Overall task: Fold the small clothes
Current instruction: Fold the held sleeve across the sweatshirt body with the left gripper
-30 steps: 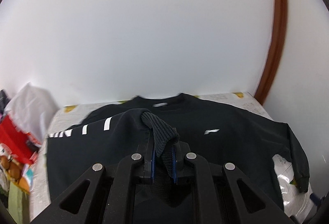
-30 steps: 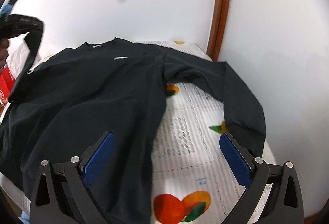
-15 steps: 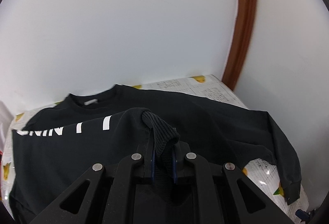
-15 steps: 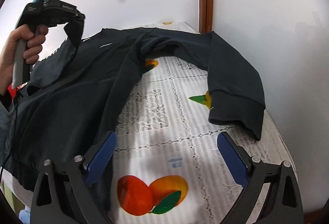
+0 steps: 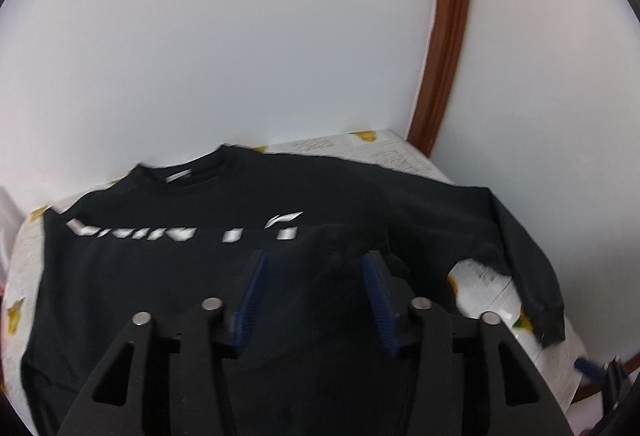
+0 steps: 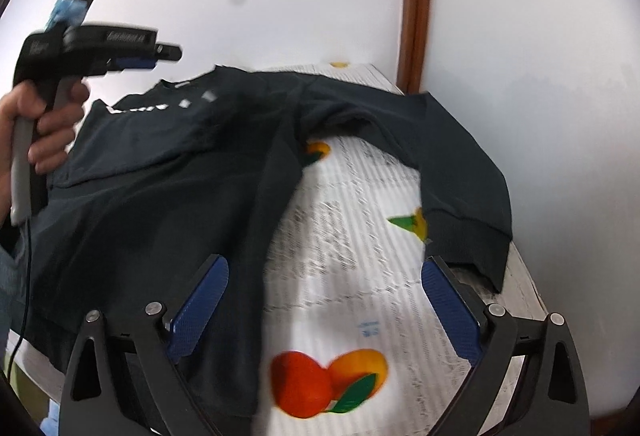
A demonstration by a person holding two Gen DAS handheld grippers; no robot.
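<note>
Black sweatshirt [image 6: 168, 171] lies spread on fruit-print counter [image 6: 360, 220], filling frame center and left. Right claw [image 6: 324, 300] wide, empty, at bottom. Left claw [image 5: 316, 284] has just been opening, sleeve fabric loose between pads, unpressed.

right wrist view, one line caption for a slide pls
Open right tongs hover over the fruit-print tablecloth beside a black sweatshirt, its unfolded sleeve ahead; left tongs just released theirs.

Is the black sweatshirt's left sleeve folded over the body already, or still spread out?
Folded: the lettered sleeve lies across the sweatshirt chest. The other sleeve is still spread on the tablecloth.
</note>
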